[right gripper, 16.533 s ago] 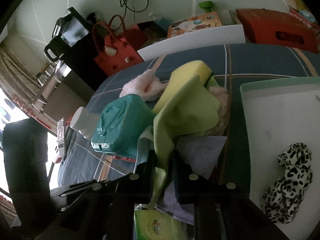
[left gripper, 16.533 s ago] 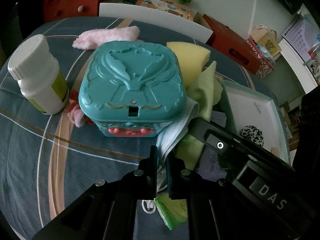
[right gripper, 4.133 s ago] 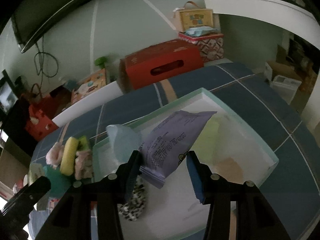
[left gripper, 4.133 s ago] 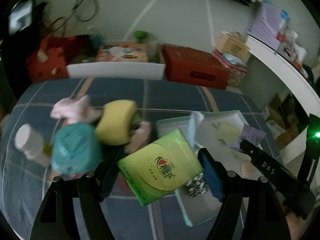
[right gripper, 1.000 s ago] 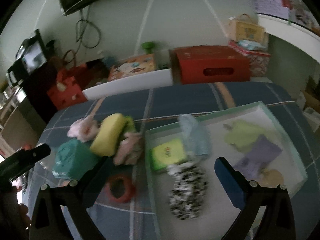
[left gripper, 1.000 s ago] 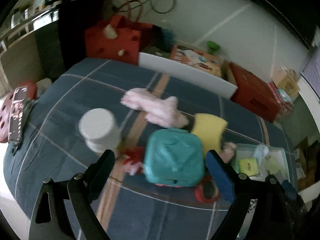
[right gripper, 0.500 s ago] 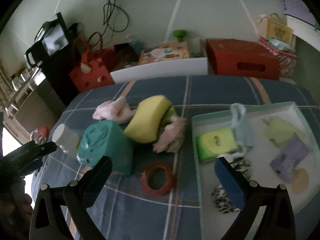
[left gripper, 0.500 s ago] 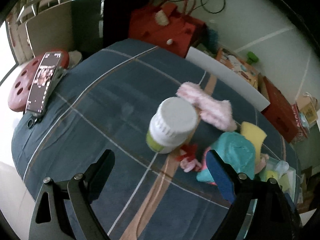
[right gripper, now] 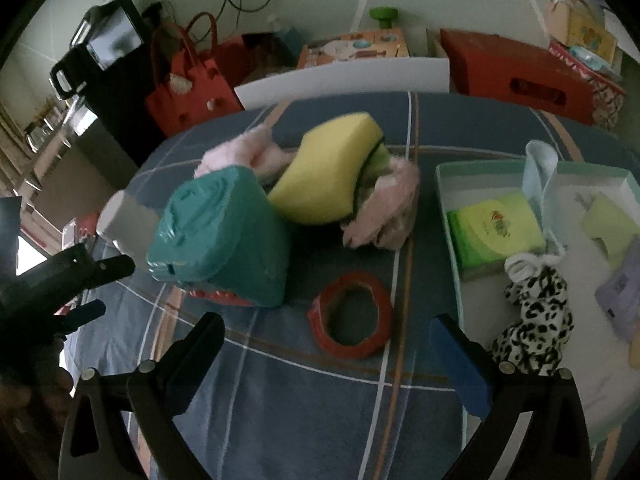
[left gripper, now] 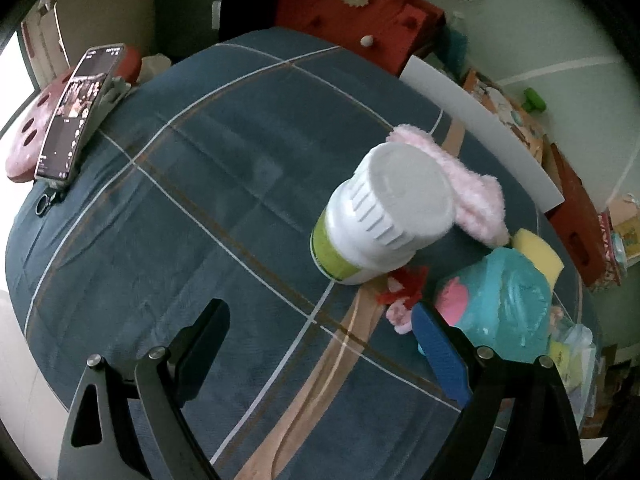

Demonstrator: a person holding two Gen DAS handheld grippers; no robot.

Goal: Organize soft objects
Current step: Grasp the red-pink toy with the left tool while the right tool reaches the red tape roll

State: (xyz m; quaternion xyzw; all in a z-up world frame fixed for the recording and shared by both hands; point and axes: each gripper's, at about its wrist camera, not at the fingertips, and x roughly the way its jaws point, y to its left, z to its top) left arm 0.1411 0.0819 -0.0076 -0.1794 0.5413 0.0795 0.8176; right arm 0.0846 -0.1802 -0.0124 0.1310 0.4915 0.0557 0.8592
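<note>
Left view, we're hovering the left gripper (left gripper: 324, 346), jaws spread, empty, before the white bottle (left gripper: 380, 216) and pink fluffy cloth (left gripper: 468, 196); right view, we're holding the right gripper (right gripper: 332, 356) spread, empty, over the red ring (right gripper: 351, 315), yellow sponge (right gripper: 332, 168) mid-table, tray (right gripper: 448, 216) at the right edge.

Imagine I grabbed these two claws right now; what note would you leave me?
Left claw: open, holding nothing, over the blanket near the white bottle.
Right claw: open, holding nothing, above the red ring.
Done: green tissue pack, spotted plush and light cloths lie in the tray.
Left: yellow sponge and pink fluffy pieces lie outside it, beside the teal box.
</note>
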